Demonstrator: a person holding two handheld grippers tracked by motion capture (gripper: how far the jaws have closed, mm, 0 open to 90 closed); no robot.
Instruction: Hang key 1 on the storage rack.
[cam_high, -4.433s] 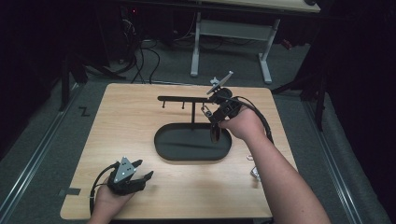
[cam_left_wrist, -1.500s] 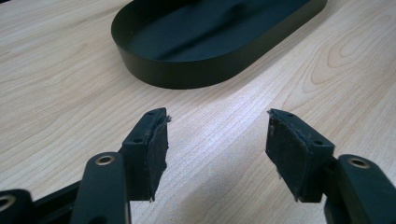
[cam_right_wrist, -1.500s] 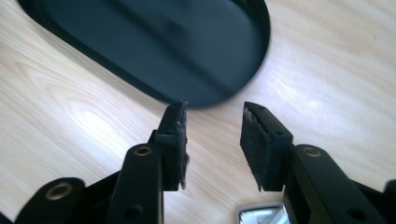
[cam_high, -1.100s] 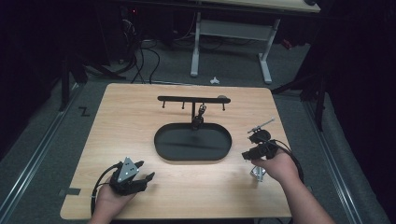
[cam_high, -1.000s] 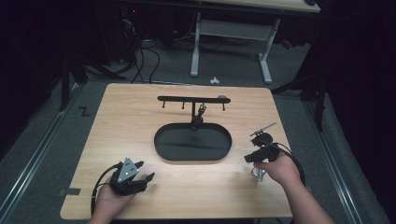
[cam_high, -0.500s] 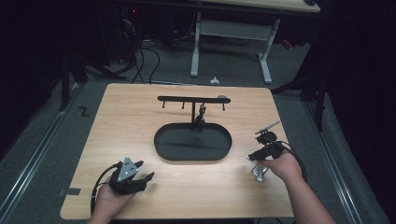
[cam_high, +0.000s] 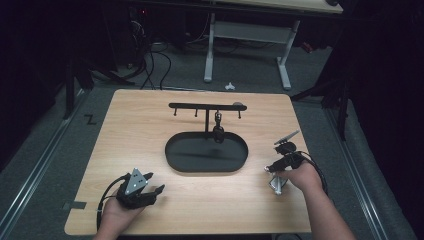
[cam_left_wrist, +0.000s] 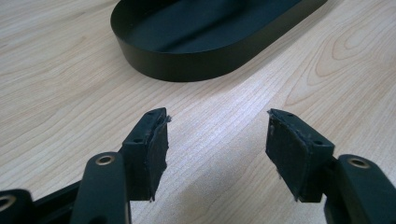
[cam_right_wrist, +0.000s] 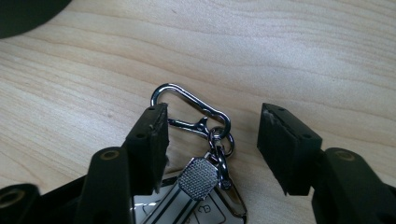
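Right gripper view, right tongs spread wide and just closing slightly, key fob with carabiner framed between them unpressed, laid on surface near its right edge, left tongs parted wide, empty, tray ahead.

Black tray and hook rack block centre; bare table left

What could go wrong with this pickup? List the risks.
1. The right gripper is open over the key fob and its carabiner, which lie flat on the table; its pads may slide off the thin wire.
2. A grip on the carabiner alone may leave the fob swinging on its ring.
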